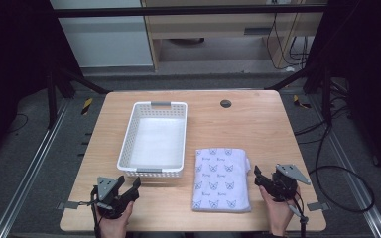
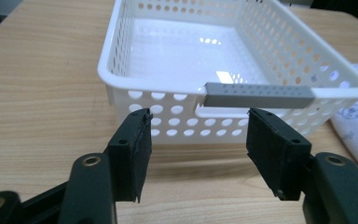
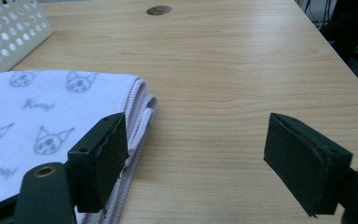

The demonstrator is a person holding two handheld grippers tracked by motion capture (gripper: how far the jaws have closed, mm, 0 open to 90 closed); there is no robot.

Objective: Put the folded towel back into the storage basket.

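One folded lilac cloth with cat-face print [image 1: 222,179] lies flat near the table's 5 o'clock corner, just beside the white perforated plastic basket [image 1: 127,144]. Right gripper [image 1: 267,182], jaws spread and empty, waits at its 3 o'clock edge; left gripper [image 1: 129,189] is also spread. A pinch of only the top layer risks that the cloth unfolds.

We see a wooden table [image 1: 258,129] with a round grommet [image 1: 225,103] near its far edge, black cables [image 1: 327,163] on the grey floor [image 1: 25,158], and a cabinet [image 1: 218,29] behind.
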